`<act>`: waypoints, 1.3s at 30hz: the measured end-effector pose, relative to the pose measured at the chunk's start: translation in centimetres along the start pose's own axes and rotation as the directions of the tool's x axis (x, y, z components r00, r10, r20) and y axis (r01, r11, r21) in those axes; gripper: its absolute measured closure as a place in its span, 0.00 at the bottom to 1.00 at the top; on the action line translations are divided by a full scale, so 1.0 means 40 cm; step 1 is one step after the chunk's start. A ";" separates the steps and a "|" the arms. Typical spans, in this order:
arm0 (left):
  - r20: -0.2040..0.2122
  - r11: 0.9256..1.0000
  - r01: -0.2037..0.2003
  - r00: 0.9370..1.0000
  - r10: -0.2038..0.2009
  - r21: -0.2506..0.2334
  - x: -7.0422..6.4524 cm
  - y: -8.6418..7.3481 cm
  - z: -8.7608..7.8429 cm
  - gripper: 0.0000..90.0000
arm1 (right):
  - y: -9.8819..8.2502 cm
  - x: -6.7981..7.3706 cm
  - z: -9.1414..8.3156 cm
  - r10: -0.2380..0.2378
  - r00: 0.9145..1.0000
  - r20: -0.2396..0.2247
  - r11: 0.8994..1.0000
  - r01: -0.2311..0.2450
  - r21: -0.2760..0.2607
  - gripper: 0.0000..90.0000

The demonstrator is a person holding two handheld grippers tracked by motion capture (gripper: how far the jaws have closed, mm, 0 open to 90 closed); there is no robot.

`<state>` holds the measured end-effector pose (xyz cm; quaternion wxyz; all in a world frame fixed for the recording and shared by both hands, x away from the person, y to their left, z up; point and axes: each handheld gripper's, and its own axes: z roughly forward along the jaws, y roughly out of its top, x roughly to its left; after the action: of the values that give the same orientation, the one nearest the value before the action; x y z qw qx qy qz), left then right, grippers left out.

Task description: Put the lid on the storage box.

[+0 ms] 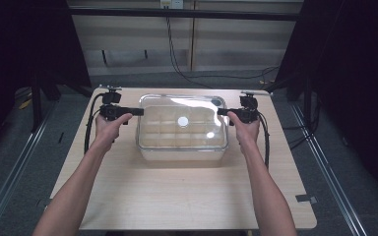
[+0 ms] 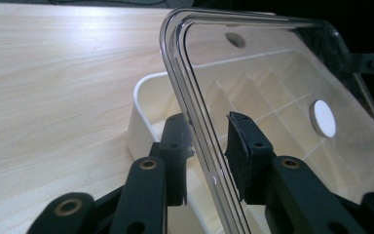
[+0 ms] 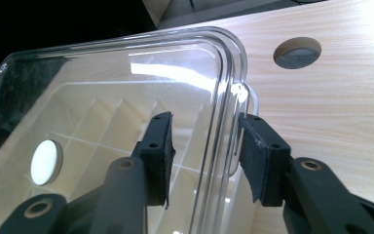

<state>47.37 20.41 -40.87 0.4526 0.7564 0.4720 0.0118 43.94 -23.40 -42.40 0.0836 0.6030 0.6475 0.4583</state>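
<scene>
Both grippers flank the clear lid (image 1: 182,123) sitting over the white divided box (image 2: 143,114) mid-table (image 1: 177,196). The left gripper (image 2: 207,146) and right gripper (image 3: 204,146) each straddle a lid rim, jaws parted, nothing clamped yet. Best to close both together at matching height, then lift level so the lid doesn't twist.

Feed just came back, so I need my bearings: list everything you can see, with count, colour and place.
lid: 1, clear with a white round disc, over the box, its short edges between both grippers' jaws
box: 1, cream, divided into compartments, mid-table
table: 1, light wood, with a round hole near the far right
cables: several, black, floor beyond the table
left gripper: 1, black, lid's left edge
right gripper: 1, black, lid's right edge
</scene>
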 end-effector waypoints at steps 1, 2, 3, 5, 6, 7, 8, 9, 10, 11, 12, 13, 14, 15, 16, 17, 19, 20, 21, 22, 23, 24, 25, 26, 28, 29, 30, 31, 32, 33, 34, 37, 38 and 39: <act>0.002 1.000 0.000 1.000 0.000 0.005 0.004 0.000 0.004 0.77 | 0.000 0.000 0.002 0.000 1.000 0.006 1.000 0.000 0.005 0.64; 0.005 1.000 0.018 1.000 -0.018 0.011 0.006 0.000 0.009 0.76 | 0.000 -0.002 0.005 0.000 1.000 0.006 1.000 0.000 0.010 0.64; 0.004 1.000 0.021 1.000 -0.021 0.020 0.009 0.000 0.012 0.76 | -0.001 -0.003 0.007 0.004 1.000 0.008 1.000 -0.004 0.014 0.64; 0.007 0.999 0.017 1.000 -0.017 0.027 0.013 0.002 0.014 0.76 | -0.003 -0.006 0.012 0.010 1.000 0.010 1.000 -0.010 0.020 0.63; 0.010 0.999 0.025 1.000 -0.025 0.030 0.014 0.001 0.016 0.76 | -0.004 -0.008 0.015 0.012 1.000 0.011 1.000 -0.012 0.022 0.63; 0.013 0.999 0.025 1.000 -0.026 0.034 0.016 0.001 0.018 0.76 | -0.005 -0.011 0.017 0.017 1.000 0.008 1.000 -0.018 0.025 0.63; 0.013 0.999 0.025 1.000 -0.026 0.037 0.019 0.000 0.020 0.76 | -0.006 -0.013 0.020 0.018 1.000 0.008 1.000 -0.018 0.025 0.63; 0.016 0.999 0.029 0.999 -0.030 0.043 0.020 -0.001 0.023 0.75 | -0.007 -0.014 0.022 0.018 1.000 0.012 1.000 -0.018 0.025 0.63; 0.020 0.998 0.030 0.999 -0.031 0.046 0.024 -0.004 0.027 0.75 | -0.008 -0.015 0.024 0.016 1.000 0.014 0.999 -0.016 0.028 0.63; 0.017 0.998 0.032 0.999 -0.032 0.047 0.027 -0.005 0.030 0.74 | -0.010 -0.017 0.027 0.018 1.000 0.017 0.999 -0.019 0.031 0.63; 0.019 0.998 0.040 0.999 -0.041 0.047 0.026 -0.007 0.032 0.74 | -0.012 -0.019 0.029 0.017 1.000 0.017 0.999 -0.018 0.030 0.63; 0.014 0.998 0.037 0.999 -0.038 0.053 0.028 -0.009 0.035 0.73 | -0.014 -0.020 0.031 0.020 1.000 0.020 0.999 -0.020 0.031 0.63; 0.010 0.997 0.052 0.999 -0.053 0.048 0.027 -0.011 0.039 0.73 | -0.015 -0.020 0.033 0.022 0.999 0.025 0.999 -0.023 0.032 0.63; 0.010 0.998 0.047 0.999 -0.048 0.052 0.029 -0.012 0.041 0.72 | -0.018 -0.022 0.035 0.018 0.999 0.028 0.999 -0.019 0.032 0.63; 0.010 0.997 0.054 0.998 -0.055 0.059 0.030 -0.013 0.044 0.72 | -0.020 -0.022 0.038 0.020 0.999 0.030 0.999 -0.021 0.033 0.63; 0.009 0.997 0.051 0.999 -0.052 0.064 0.033 -0.015 0.046 0.71 | -0.022 -0.024 0.040 0.025 0.999 0.034 0.999 -0.026 0.034 0.63; 0.010 0.996 0.053 0.998 -0.054 0.069 0.037 -0.018 0.052 0.71 | -0.025 -0.026 0.043 0.032 0.999 0.035 0.999 -0.034 0.036 0.63; 0.014 0.995 0.072 0.997 -0.073 0.064 0.037 -0.021 0.056 0.70 | -0.027 -0.027 0.044 0.037 0.999 0.035 0.999 -0.038 0.036 0.63; 0.016 0.995 0.063 0.998 -0.065 0.077 0.040 -0.022 0.058 0.70 | -0.029 -0.029 0.046 0.036 0.999 0.036 0.999 -0.037 0.037 0.63; 0.014 0.995 0.068 0.997 -0.070 0.078 0.041 -0.025 0.061 0.69 | -0.030 -0.029 0.047 0.039 0.999 0.034 0.999 -0.040 0.033 0.63; 0.018 0.994 0.074 0.997 -0.075 0.075 0.043 -0.027 0.064 0.68 | -0.031 -0.029 0.047 0.035 0.999 0.037 0.999 -0.037 0.032 0.63; 0.022 0.994 0.079 0.997 -0.081 0.076 0.046 -0.028 0.065 0.68 | -0.031 -0.027 0.047 0.032 0.999 0.041 0.999 -0.033 0.033 0.63; 0.027 0.994 0.083 0.996 -0.085 0.070 0.046 -0.030 0.067 0.67 | -0.031 -0.026 0.048 0.031 0.999 0.044 0.999 -0.033 0.032 0.62; 0.024 0.994 0.075 0.997 -0.077 0.079 0.047 -0.031 0.067 0.66 | -0.031 -0.025 0.047 0.021 0.999 0.048 0.999 -0.023 0.033 0.60; -0.020 0.997 0.018 1.000 -0.017 0.079 0.039 -0.030 0.063 0.69 | -0.031 -0.018 0.045 -0.010 0.997 0.074 1.000 0.008 0.030 0.56; -0.022 0.996 0.009 1.000 -0.007 0.085 0.036 -0.031 0.062 0.68 | -0.032 -0.015 0.044 -0.015 0.997 0.081 0.999 0.012 0.038 0.55; -0.006 0.996 0.018 1.000 -0.018 0.085 0.037 -0.032 0.061 0.66 | -0.034 -0.015 0.043 -0.017 0.997 0.070 0.999 0.015 0.034 0.52; -0.006 0.996 0.035 0.999 -0.035 0.077 0.036 -0.034 0.060 0.62 | -0.035 -0.015 0.042 -0.014 0.998 0.060 0.999 0.012 0.029 0.51; -0.019 0.997 0.030 0.999 -0.028 0.076 0.034 -0.035 0.058 0.60 | -0.037 -0.016 0.041 -0.015 0.998 0.058 1.000 0.014 0.021 0.50; -0.032 0.997 0.018 0.999 -0.016 0.078 0.033 -0.036 0.056 0.58 | -0.039 -0.017 0.040 -0.010 0.998 0.061 1.000 0.009 0.017 0.50; -0.043 0.997 0.008 0.999 -0.004 0.080 0.033 -0.037 0.054 0.58 | -0.040 -0.018 0.039 -0.002 0.998 0.057 1.000 0.001 0.013 0.49; -0.047 0.999 0.016 0.999 -0.013 0.049 0.037 -0.042 0.039 0.54 | -0.040 -0.020 0.033 -0.012 0.998 0.062 1.000 0.011 0.013 0.48; -0.048 0.999 0.015 0.999 -0.013 0.048 0.038 -0.043 0.033 0.53 | -0.039 -0.021 0.029 -0.012 0.998 0.060 1.000 0.012 0.009 0.48; -0.053 0.999 0.014 0.999 -0.011 0.049 0.039 -0.043 0.028 0.52 | -0.038 -0.021 0.025 -0.008 0.998 0.058 1.000 0.007 0.007 0.48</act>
<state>47.52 21.04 -43.37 0.4212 0.7637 0.4888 0.0174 43.76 -23.42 -44.38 0.1023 0.6140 0.6485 0.4381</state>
